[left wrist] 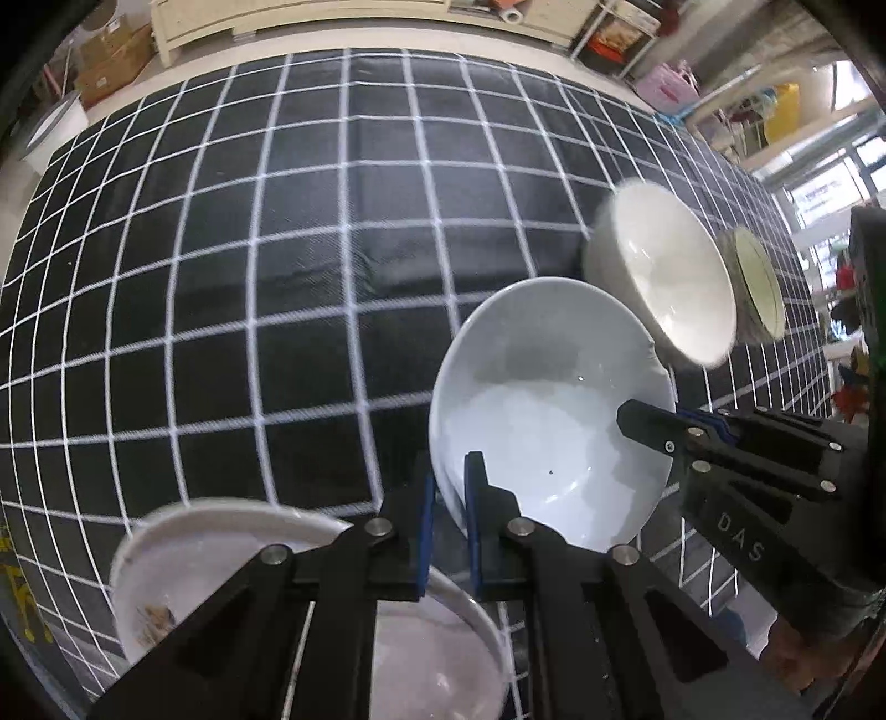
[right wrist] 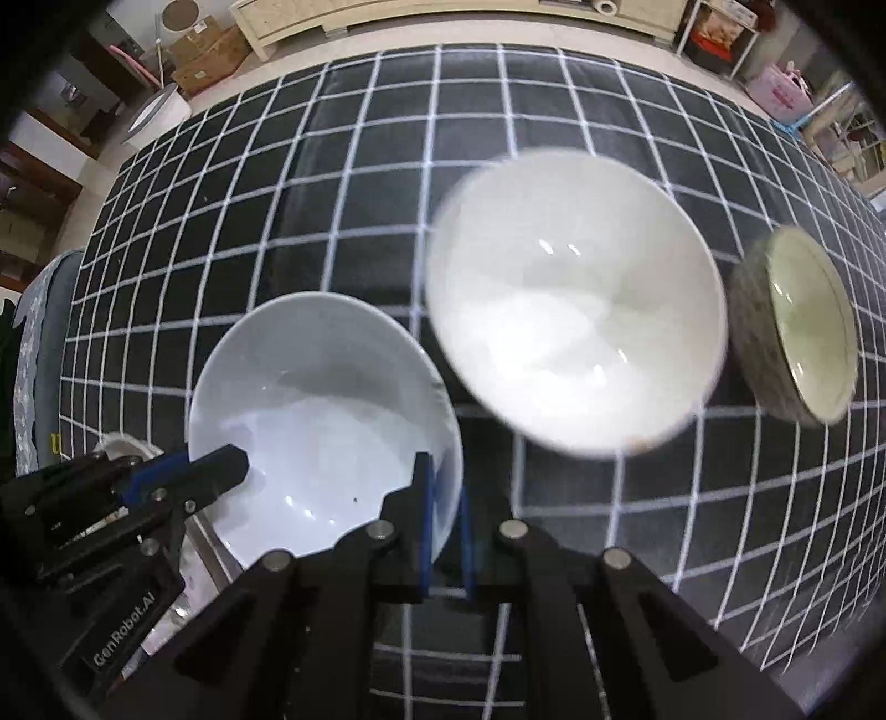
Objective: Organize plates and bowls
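both the left gripper (left wrist: 447, 515) and right gripper (right wrist: 443, 531) clamp opposite rims of the pale bowl (left wrist: 548, 410).

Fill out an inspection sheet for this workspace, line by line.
Surface: black tablecloth with white grid.
Job's things: pale blue bowl; white bowl; green-lined bowl; white plate.
Clutter: nothing seen.
Grippers: left gripper and right gripper each shut on the pale blue bowl's rim, at opposite sides.
Cables: nothing seen.
Surroundings: cream cabinet, cardboard boxes, shelving.
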Available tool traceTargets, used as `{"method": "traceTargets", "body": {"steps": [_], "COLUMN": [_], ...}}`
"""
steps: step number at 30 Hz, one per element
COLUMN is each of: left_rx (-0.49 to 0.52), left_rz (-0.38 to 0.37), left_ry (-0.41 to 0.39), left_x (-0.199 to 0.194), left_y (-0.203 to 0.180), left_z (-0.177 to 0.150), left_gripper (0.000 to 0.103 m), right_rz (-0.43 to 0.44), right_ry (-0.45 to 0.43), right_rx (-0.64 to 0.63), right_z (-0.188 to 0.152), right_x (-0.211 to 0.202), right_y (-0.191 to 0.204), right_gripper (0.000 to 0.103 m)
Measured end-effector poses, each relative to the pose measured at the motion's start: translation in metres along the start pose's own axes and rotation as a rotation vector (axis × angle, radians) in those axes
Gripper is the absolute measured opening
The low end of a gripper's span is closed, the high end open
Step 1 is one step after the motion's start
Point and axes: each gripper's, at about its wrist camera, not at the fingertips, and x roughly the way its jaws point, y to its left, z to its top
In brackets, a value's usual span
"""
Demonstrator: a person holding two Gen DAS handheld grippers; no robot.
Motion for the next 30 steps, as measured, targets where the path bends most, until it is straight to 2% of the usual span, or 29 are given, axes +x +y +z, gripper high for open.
{"method": "traceTargets", "body": {"steps": [7,15,26,30], "left_rx": [0.035,0.043,0.059,0.058], "left_rz": [-0.004,-0.009,-0.01,-0.009], "left_ry": [0.018,0.028,0.037,0.035], "left_x": [0.002,0.003,0.004,0.007], "left_y": [-0.029,-0.047,-0.07,-0.073], "left_z": [-0.032,-0.062,-0.099,-0.103], "left_gripper": [0.009,0.009,0.01,0.01], "right_rz": [-0.003,-0.019,-0.02,-0.022], "right_ry": [0.026,0.037,0.023,0.019], "right_rx": [0.048,0.054,0.031,0.027], "right_z": [-0.057,-0.15,-0.275,-0.311], "right_x": [-0.001,0.0,0.002,0.001], "right_y": [-0.045,-0.091,-0.11,-0.116], "right_gripper": [0.011,0.011,0.011,0.011]}}
